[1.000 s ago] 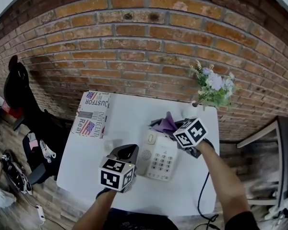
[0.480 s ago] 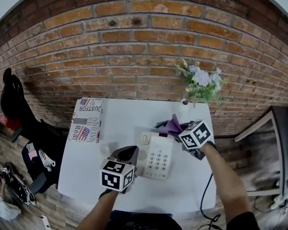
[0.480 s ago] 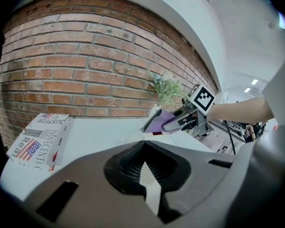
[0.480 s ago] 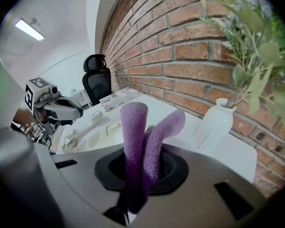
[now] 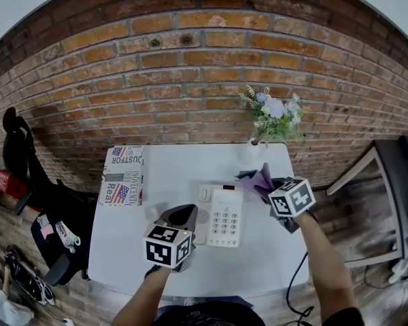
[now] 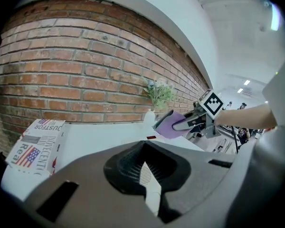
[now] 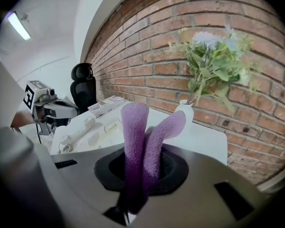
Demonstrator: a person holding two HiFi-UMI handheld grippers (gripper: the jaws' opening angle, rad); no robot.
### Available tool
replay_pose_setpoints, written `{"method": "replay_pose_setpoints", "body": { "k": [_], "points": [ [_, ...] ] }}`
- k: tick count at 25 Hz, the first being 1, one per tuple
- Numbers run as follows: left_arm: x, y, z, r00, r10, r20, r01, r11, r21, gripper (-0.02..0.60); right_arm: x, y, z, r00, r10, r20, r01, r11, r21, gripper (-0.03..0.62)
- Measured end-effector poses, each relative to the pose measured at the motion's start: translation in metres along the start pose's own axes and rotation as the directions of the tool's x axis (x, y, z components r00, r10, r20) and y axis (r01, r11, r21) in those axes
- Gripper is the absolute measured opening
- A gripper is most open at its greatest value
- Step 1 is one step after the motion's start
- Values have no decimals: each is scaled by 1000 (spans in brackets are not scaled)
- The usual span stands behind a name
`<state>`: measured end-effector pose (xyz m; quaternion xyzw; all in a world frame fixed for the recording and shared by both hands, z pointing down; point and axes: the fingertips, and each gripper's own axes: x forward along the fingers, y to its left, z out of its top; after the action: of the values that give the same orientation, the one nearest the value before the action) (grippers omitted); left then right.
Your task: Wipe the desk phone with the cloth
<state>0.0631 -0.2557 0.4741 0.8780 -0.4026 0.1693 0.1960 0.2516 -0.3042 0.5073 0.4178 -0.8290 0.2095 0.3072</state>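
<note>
The white desk phone (image 5: pixel 221 216) lies in the middle of the white table (image 5: pixel 177 168), its handset on the left side of it. My right gripper (image 5: pixel 268 185) hovers just right of the phone's far right corner, shut on a folded purple cloth (image 5: pixel 260 178) that sticks up out of the jaws (image 7: pixel 135 141). In the right gripper view the phone (image 7: pixel 92 132) lies to the left, below the cloth. My left gripper (image 5: pixel 183 216) sits at the phone's left edge, jaws together with nothing between them. The left gripper view shows the cloth (image 6: pixel 168 125) held clear above the table.
A white vase of flowers (image 5: pixel 272 114) stands at the table's far right corner, close behind the cloth. A printed box (image 5: pixel 124 174) lies at the far left. A black cable (image 5: pixel 289 277) hangs off the near right edge. The brick wall (image 5: pixel 190 80) runs behind.
My right gripper has carried the cloth to the right, off the phone's far right corner. The left gripper has stayed at the phone's left edge. The head view has shifted.
</note>
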Motion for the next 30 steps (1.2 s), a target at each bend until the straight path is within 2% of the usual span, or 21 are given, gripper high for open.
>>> {"method": "replay_pose_setpoints", "body": {
  "k": [4,10,16,24,30],
  "points": [
    [-15,-2,1,1000,-12,8,12,1000,17,5,-31,18,2,995,-51,89,46,998,50,49],
    [-42,-3,1,999,-20,27,20,999,26,5,-72,59,10,970,-111,218,86,989,119,49],
    [-72,-7,1,998,-23,57,22,999,29,5,-102,104,12,947,-164,278,141,985,102,49],
    [-114,-2,-1,995,4,101,-7,1000,22,5,-129,152,-6,903,-247,351,191,964,186,49],
    [-135,0,-11,994,21,108,-25,999,37,5,-141,174,-15,878,-292,378,239,954,182,46]
  ]
}}
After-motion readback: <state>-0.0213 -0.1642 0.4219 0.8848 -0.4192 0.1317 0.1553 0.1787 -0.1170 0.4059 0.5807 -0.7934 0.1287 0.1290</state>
